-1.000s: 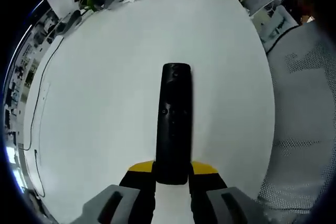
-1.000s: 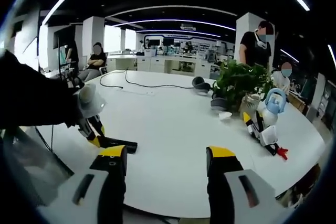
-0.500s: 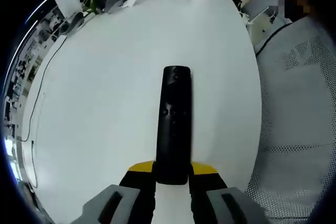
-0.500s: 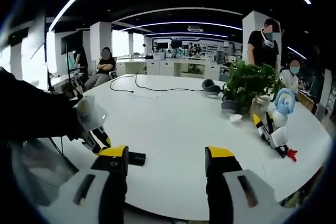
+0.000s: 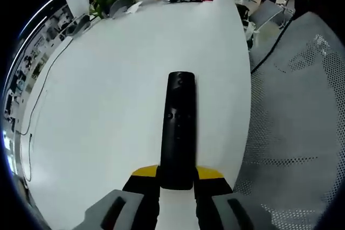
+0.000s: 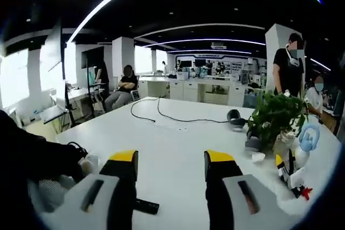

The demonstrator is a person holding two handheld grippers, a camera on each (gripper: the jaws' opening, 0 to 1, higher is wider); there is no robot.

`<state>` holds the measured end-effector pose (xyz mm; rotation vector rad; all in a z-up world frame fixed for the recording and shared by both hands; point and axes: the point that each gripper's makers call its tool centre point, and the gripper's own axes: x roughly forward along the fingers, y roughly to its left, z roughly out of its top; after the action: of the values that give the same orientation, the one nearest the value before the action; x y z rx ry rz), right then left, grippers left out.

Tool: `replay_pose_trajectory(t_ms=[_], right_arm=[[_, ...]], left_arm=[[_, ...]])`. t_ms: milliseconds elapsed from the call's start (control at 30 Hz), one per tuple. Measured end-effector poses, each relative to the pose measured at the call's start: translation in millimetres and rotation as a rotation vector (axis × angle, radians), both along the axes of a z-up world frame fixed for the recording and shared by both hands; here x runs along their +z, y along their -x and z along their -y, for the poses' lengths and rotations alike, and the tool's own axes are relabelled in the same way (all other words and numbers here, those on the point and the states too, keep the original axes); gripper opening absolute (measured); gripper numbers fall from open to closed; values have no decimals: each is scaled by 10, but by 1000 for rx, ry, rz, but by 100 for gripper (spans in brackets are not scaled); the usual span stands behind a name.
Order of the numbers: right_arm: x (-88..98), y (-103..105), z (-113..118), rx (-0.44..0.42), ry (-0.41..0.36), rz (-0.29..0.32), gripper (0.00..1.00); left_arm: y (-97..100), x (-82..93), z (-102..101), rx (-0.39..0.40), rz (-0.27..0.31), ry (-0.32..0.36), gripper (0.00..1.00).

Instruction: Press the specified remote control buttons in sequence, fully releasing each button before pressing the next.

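A long black remote control [image 5: 177, 127] points away from me above the white table [image 5: 108, 90], buttons facing up. My left gripper [image 5: 177, 180] is shut on the remote's near end, its yellow-tipped jaws pressed against both sides. In the right gripper view, my right gripper [image 6: 170, 164] is open above the table with nothing between its jaws. The remote's far tip [image 6: 146, 206] peeks out low between those jaws. A dark sleeve [image 6: 32, 160] and a pale gloved hand [image 6: 88, 164] reach in from the left.
A grey mesh chair [image 5: 302, 122] stands at the table's right edge. A potted plant [image 6: 276, 116], a small toy robot [image 6: 299, 157], headphones [image 6: 237, 117] and a black cable [image 6: 161, 118] lie on the far side. Several people sit or stand beyond.
Both cameras have shifted: the right gripper view has tilted up and now shows the remote's tip lower between its jaws. The left gripper still holds the remote the same way.
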<state>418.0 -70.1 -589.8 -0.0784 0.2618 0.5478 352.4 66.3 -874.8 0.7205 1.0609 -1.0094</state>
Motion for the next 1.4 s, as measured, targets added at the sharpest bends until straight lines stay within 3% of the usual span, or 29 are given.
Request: replay_pose_trajectory(t_ms=[133,267,433,667,767,867,1067,1167,1233,1300,1400], right_arm=[[125,-155,-212,52,-21,27,43],[80,-251,-348,91,5,5,34],[-233,-372,-487,106,9,-96,22],[-776,-581,-470,6,-21,-203,10],[-1038,-572,-439,-7,-10,-248,1],[-1274,-501,-351,-37,-2,-293,0],[-1517,-334,-283,-66,1,-341,0],[-1724,-134,-305,-48,-9,-406,0],[-1834,-45,-374,-5,9,-511,0],[-1874,-57,-395,24,58,-502,0],[-2088,46,-361,21,100,-602,0]], left_arm=[[63,5,26,35,10,28,24],[75,10,35,58,19,58,24],[82,14,46,70,35,83,24],[94,21,62,76,48,114,24],[96,26,54,76,55,144,24],[98,30,48,65,58,176,24],[103,34,56,24,65,185,24],[104,35,55,26,60,191,24],[107,38,58,12,60,188,24],[107,38,58,8,59,186,24],[109,38,57,0,62,186,24]])
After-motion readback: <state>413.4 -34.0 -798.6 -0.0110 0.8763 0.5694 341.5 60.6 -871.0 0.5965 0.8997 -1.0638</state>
